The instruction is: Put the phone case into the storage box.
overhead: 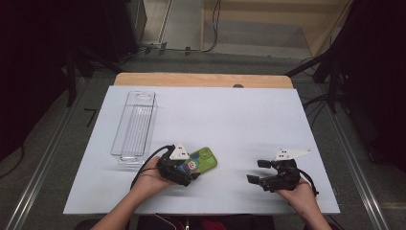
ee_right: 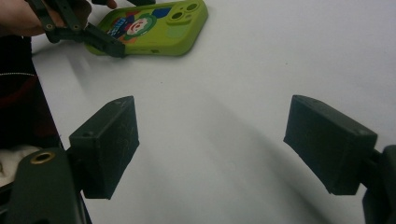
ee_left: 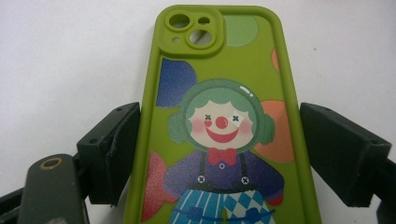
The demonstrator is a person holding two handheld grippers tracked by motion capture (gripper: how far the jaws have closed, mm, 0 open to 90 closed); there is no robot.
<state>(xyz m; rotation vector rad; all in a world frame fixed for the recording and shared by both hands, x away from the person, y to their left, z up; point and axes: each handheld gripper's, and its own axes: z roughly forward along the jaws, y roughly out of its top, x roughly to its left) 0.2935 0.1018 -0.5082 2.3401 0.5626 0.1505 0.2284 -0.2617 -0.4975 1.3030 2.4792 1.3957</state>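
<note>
Left gripper [overhead: 189, 173] wide, straddling green phone case [ee_left: 222, 126], not clamped | right gripper [overhead: 261, 171] open, empty, near-right | case light, rubbery, grippy: pinch long edges mid-length

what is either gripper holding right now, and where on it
The left gripper straddles the green phone case at its long side edges, about mid-length, but a small gap shows at each jaw, so no firm hold yet. The right gripper is open and holds nothing.
</note>
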